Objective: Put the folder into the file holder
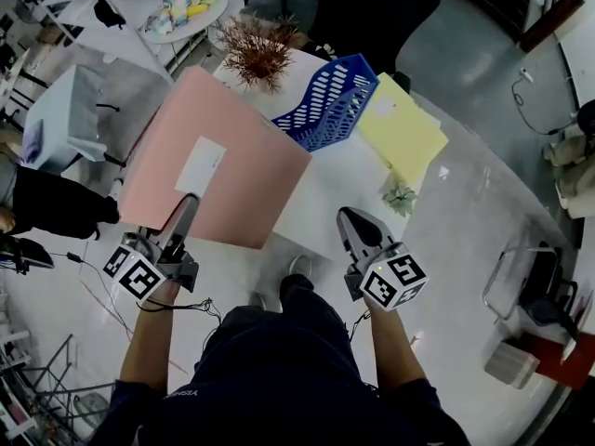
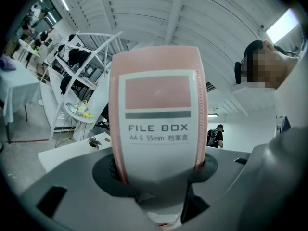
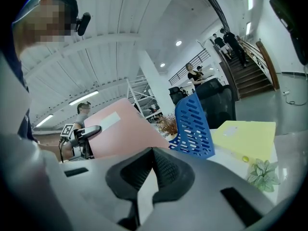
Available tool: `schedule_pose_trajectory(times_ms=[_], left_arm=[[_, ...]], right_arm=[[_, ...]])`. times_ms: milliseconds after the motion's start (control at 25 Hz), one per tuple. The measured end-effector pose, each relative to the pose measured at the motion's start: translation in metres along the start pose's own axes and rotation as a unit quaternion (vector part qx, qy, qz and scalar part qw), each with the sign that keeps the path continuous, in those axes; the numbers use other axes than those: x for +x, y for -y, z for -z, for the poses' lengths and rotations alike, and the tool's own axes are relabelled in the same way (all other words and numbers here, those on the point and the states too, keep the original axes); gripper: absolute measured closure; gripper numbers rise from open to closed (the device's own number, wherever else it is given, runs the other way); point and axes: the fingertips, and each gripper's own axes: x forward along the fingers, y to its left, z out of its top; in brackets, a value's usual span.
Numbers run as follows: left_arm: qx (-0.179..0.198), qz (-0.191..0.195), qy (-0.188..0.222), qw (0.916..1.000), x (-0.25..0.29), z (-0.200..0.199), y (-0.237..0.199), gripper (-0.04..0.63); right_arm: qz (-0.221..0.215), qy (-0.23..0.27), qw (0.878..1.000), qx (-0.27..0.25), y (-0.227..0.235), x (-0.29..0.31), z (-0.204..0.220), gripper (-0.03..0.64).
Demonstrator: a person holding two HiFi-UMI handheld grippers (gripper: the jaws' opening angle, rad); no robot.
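Between my left gripper's (image 2: 159, 177) jaws: the pink folder (image 1: 218, 161), a box type, clamped across its spine. The jaws stand wide because the spine is thick, and the pads are pressing on both sides. The folder is off the table, held out roughly level over the near-left corner, broad face up.

Right gripper (image 1: 356, 219) has its jaws together with nothing in them, hovering over the near edge.

Progress: pickup done, insertion not. The blue file holder (image 1: 330, 100) stands on the far side and looks empty as far as I can see. The folder's far corner sits close to it in the head view but is not inside. What's left, as I judge it: turn the folder onto its edge, line it up with the holder's opening, slide it in, release.

Surface: white table (image 1: 344, 184). A yellow folder (image 1: 402, 128) lies flat just right of the holder, a small green plant (image 1: 400, 198) sits near the right edge, and a dried plant (image 1: 256, 52) stands behind the holder.

Room: glossy grey floor (image 1: 483, 212), open office, a staircase (image 3: 250, 76) and a few people in the background.
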Motion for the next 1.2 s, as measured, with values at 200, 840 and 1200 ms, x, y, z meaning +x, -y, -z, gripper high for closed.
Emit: schedule_pose_trajectory(times_ms=[200, 840, 1200], left_arm=[[0.021, -0.002, 0.015, 0.9996, 0.015, -0.022, 0.000, 0.315], [0.116, 0.039, -0.005, 0.9924, 0.078, -0.057, 0.002, 0.316], [0.178, 0.087, -0.047, 0.9790, 0.119, -0.059, 0.008, 0.316]], right_arm=[[-0.008, -0.003, 1.000, -0.001, 0.014, 0.006, -0.008, 0.612], [0.000, -0.018, 1.000, 0.014, 0.046, 0.016, 0.002, 0.612], [0.022, -0.025, 0.999, 0.034, 0.052, 0.025, 0.015, 0.612]])
